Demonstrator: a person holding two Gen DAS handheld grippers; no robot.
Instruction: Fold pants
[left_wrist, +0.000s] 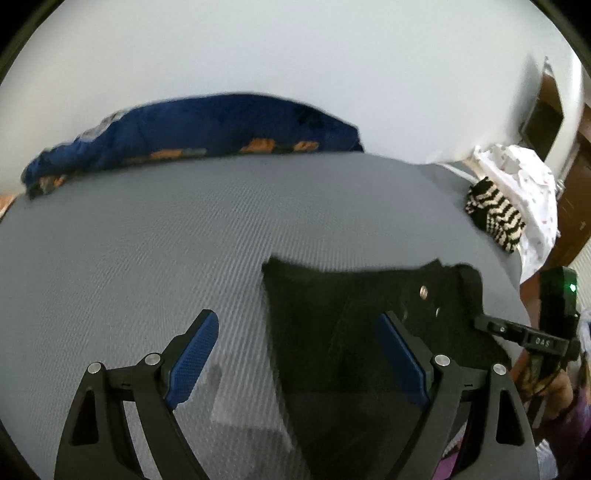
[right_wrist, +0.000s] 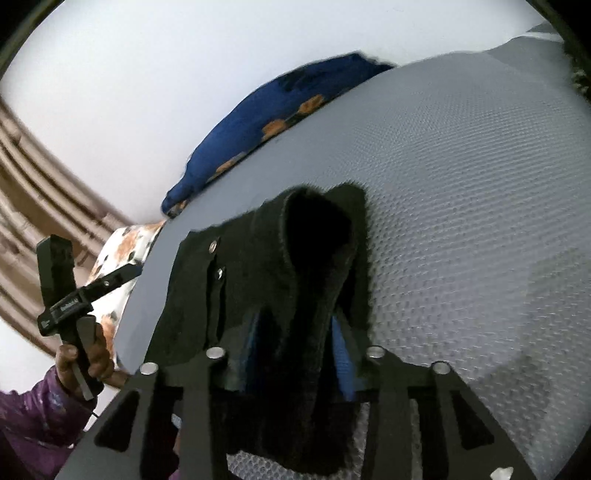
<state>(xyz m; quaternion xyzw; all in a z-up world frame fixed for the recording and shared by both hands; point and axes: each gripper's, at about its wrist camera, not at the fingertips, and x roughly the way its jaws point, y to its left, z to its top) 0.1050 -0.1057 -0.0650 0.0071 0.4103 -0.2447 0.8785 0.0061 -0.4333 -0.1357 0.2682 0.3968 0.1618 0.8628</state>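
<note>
Here, left wrist view: left gripper (left_wrist: 295, 354) jaws wide apart, nothing between; black pants (left_wrist: 369, 325) lower right on grey textured mattress (left_wrist: 147, 240). Risk: left closes on mattress cover, not cloth edge. Blue patterned bedding (left_wrist: 192, 129) upper left, white wall behind, striped cloth (left_wrist: 491, 214) far right.

Right wrist view: right gripper (right_wrist: 295, 332) clamped on bunched pants waistband at frame centre. Risk: thick fold slips from pads, judged; lopsided fold. Person's hand (right_wrist: 85, 362) lower left.

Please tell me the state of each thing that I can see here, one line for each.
Pants: black, lying on the bed, one fold raised.
Left gripper: jaws open, empty.
Right gripper: jaws around the raised fold.
Bed: grey cover, smooth.
Blue blanket: bunched at the far edge.
</note>
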